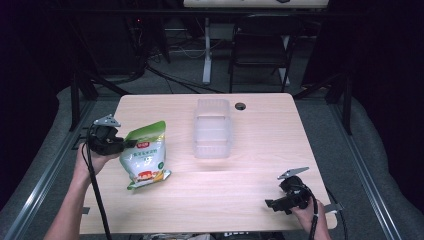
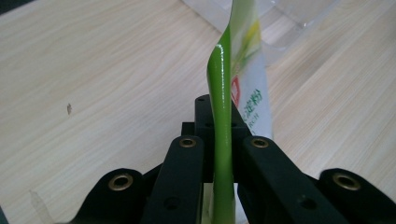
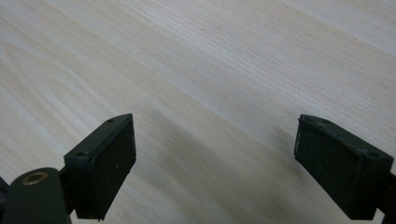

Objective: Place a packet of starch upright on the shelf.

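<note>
Left gripper [image 2: 223, 154] jaws pinch green bag [image 1: 145, 160] top edge; bag hangs upright. Clear box [image 1: 212, 128] sits right of bag. Right gripper [image 3: 215, 163] jaws wide open, far off.

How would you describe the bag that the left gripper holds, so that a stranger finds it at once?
Start at the pale wooden table and go to its left part. There the left gripper pinches the edge of a soft bag. It is green on top and white below with printed text, unlike the clear plastic container in the middle.

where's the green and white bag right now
In the high view the bag is at the table's left side, pinched by its edge in the left gripper, left of the clear plastic container.
</note>
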